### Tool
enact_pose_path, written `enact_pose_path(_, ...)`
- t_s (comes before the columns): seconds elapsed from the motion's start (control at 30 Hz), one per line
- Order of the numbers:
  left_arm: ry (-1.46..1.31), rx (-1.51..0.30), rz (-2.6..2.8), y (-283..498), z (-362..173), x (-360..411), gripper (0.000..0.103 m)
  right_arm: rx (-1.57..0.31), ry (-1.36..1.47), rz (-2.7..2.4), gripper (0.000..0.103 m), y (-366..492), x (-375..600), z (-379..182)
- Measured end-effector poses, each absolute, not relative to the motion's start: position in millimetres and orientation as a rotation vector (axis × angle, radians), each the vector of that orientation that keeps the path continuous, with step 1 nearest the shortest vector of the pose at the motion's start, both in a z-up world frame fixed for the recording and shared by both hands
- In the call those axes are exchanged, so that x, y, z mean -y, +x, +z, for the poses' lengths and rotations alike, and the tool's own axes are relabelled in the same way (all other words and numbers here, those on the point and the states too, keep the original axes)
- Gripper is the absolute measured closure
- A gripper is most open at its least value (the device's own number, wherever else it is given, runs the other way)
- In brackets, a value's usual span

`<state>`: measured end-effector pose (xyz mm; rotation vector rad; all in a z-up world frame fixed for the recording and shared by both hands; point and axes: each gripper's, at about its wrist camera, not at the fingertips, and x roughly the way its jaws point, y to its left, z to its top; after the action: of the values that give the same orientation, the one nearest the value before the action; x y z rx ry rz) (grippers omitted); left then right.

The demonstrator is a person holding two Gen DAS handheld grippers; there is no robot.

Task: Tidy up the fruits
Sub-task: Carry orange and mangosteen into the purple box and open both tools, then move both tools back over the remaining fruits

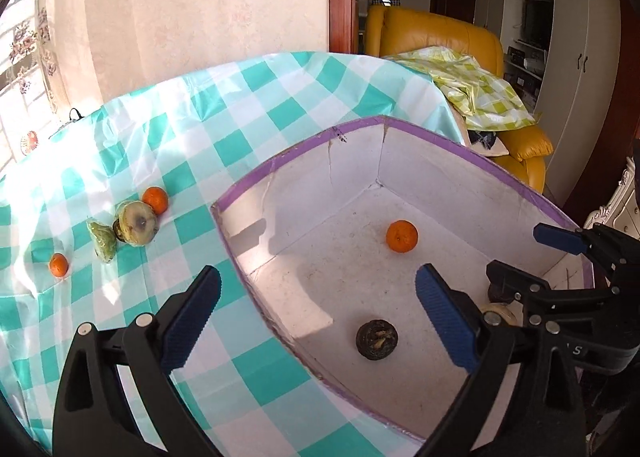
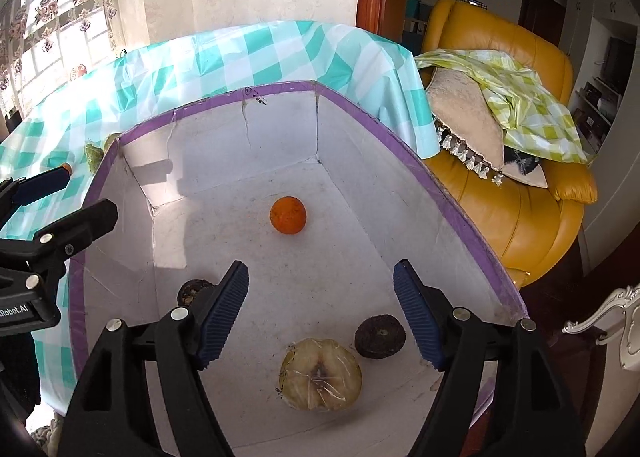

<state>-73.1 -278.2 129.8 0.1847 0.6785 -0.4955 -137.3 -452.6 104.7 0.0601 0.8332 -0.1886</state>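
Observation:
A white cardboard box with a purple rim stands on the teal checked tablecloth. Inside lie an orange, a dark round fruit, a second dark fruit and a wrapped half fruit. On the cloth left of the box are two oranges, a wrapped half fruit and a green wrapped piece. My left gripper stands open above the box's left wall, holding nothing. My right gripper hangs open and empty over the box.
A yellow leather armchair with a green checked cloth and a cushion stands right of the table. A wall rises behind the table. A white ornate chair back shows at the right edge.

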Motion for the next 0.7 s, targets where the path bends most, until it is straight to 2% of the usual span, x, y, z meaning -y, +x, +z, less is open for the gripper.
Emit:
enact_pose_path(0.1, 0.113, -0.594, -0.435, -78.1, 137.7, 228.4, 0.002, -0.760, 0.065, -0.186, 0.019, -142.3, 438.2, 119.8)
enact_pose_path(0.27, 0.033, -0.673, -0.213, -53.1, 101.6, 137.9, 0.002, -0.596, 0.087, -0.133, 0.016, -153.3, 397.4, 152.4)
enact_pose_path(0.43, -0.222, -0.815, 0.043, -22.1, 48.3, 33.8, 0.002, -0.498, 0.056, 0.038, 0.016, -158.7, 323.4, 168.6)
enact_pose_path(0.57, -0.382, -0.868, 0.152, -13.3, 17.6, -20.1, 0.002, -0.537, 0.018, 0.159, 0.016, -137.7, 258.4, 141.8)
enact_pose_path(0.7, -0.373, -0.832, 0.162, -14.9, 12.4, -30.6, 0.002, -0.669, -0.018, 0.181, 0.016, -94.0, 211.1, 84.8)
